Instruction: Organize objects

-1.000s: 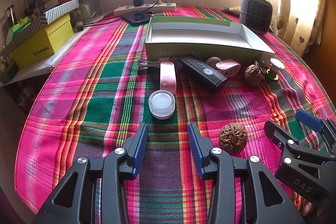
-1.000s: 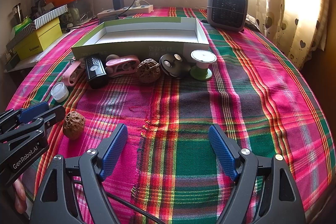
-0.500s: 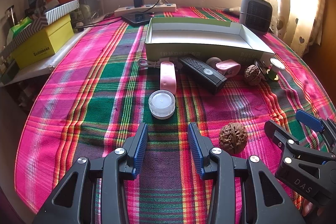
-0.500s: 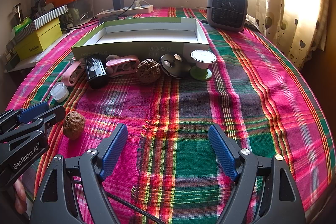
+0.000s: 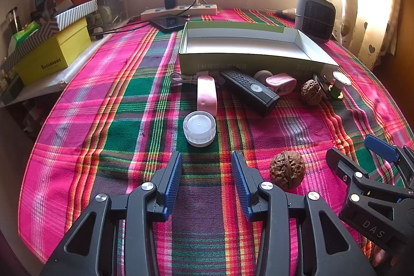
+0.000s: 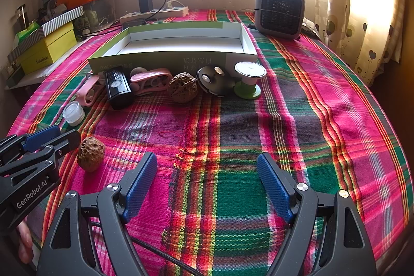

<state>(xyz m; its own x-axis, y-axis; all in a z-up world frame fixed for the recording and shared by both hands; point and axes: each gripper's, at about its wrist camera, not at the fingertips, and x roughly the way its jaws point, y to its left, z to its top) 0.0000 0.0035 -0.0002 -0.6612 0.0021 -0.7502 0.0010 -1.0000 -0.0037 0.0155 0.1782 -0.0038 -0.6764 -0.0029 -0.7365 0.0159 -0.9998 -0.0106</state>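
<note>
Both claws are hanging low over the plaid tablecloth (image 6: 297,100), empty: the left gripper (image 5: 205,167) with its jaws parted narrowly, the right gripper (image 6: 207,172) spread wide. Objects are lying in a row against the near wall of the shallow box (image 6: 160,60): a black remote (image 5: 249,91), pink clips, a walnut (image 6: 182,87), a spool (image 6: 249,79). Some are partly hiding each other. Nearer than the box, a white jar (image 5: 199,128) and a second walnut (image 5: 287,169) are sitting apart. Window glare is washing out everything beyond the box.
</note>
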